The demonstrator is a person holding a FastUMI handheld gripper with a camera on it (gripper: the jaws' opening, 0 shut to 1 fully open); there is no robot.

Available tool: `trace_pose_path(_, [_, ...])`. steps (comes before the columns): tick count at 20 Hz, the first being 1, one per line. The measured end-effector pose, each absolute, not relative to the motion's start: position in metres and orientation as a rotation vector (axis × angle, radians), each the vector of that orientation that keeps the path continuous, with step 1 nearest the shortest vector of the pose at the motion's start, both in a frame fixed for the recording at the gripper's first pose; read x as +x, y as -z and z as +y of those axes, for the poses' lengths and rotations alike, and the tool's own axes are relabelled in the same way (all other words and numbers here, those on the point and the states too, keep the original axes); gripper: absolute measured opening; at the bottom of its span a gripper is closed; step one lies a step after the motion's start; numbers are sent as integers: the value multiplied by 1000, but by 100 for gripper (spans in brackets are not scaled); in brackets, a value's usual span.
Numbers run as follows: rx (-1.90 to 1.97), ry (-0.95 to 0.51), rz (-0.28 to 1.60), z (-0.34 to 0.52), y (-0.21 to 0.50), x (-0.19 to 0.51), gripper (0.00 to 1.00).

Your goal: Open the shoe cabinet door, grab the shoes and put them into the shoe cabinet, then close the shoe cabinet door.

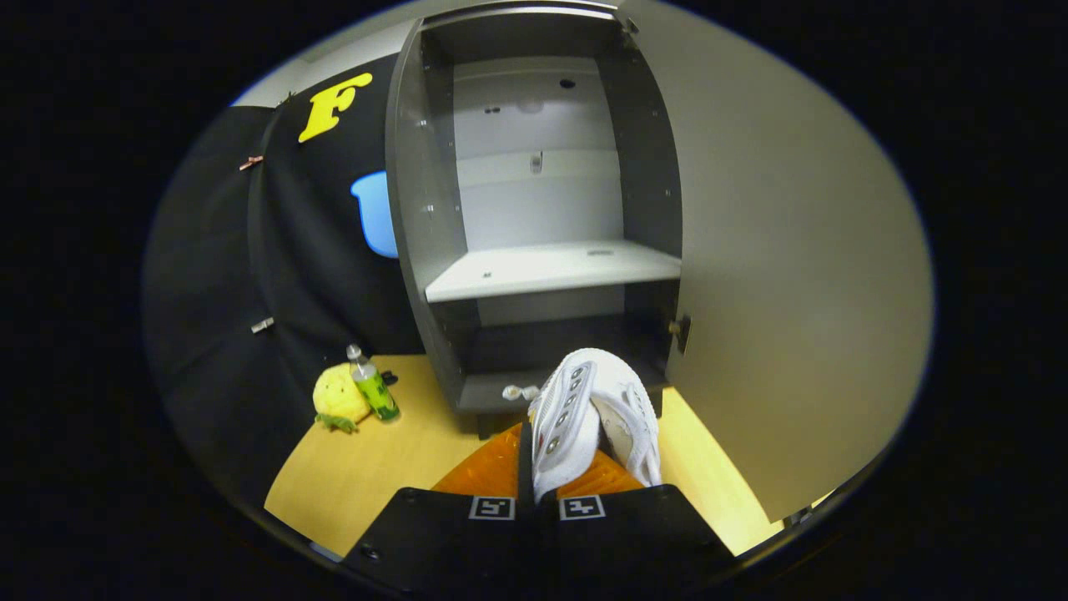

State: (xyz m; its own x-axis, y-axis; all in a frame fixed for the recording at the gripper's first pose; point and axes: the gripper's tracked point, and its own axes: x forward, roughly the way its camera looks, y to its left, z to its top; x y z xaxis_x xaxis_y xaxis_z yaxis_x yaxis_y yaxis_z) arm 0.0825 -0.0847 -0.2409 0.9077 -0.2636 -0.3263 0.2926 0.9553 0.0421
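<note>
Two orange fingers (492, 472) of my gripper (538, 476) pinch a white sneaker (592, 413). Ahead, the shoe cabinet (534, 250) stands with its door (793, 275) swung open.

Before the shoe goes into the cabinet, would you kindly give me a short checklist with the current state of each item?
1. Cabinet door swung open: ok, it stands wide beside the opening.
2. Grip on the white sneaker: ok, the gripper has both orange fingers pressed on it.
3. Middle shelf free: ok, nothing lies on it.
4. Bottom compartment free: cannot tell, the sneaker hides much of it and it is dark.
5. Path ahead: ok, the sneaker points at the opening; the yellow plush toy and green bottle sit off to the side on the floor.
6. Second shoe's whereabouts: cannot tell.
</note>
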Motion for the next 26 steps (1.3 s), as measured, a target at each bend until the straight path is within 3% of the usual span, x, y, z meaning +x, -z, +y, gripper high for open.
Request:
trace_pose_path(12, [4,220,205,-125,134,224,4])
trace_pose_path(26, [12,211,269,-207,157,392,4])
